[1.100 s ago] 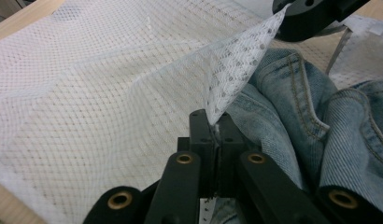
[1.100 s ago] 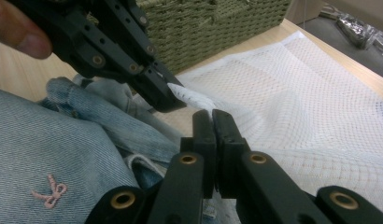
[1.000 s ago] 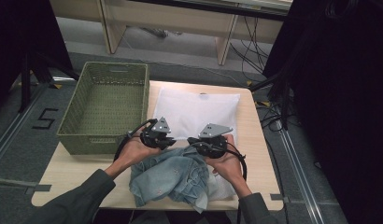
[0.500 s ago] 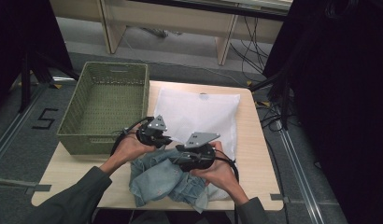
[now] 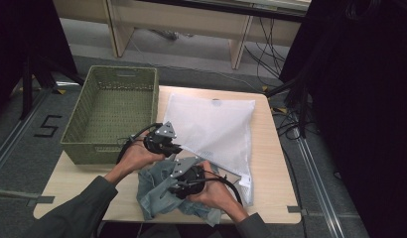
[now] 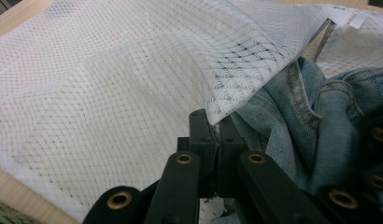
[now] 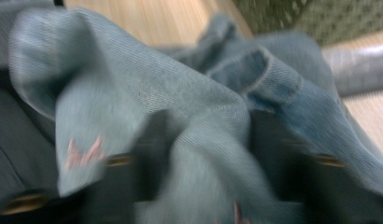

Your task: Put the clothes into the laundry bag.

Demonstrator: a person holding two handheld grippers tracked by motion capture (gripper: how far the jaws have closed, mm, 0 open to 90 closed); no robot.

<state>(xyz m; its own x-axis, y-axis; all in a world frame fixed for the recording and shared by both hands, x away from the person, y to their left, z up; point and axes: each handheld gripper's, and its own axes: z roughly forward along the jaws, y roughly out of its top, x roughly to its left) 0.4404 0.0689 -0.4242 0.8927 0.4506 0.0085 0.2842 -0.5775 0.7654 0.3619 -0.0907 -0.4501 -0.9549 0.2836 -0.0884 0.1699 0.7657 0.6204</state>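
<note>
black fingers [image 6: 199,135], brass screws, grey-green sleeves [image 5: 77,208].

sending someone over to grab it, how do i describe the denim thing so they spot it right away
Start at the wooden table and go to its near edge, just in front of the big white mesh bag. The denim garment lies crumpled there, under the right gripper. It is the only faded blue, stitched fabric; the bag is white netting and the basket is green weave.
</note>
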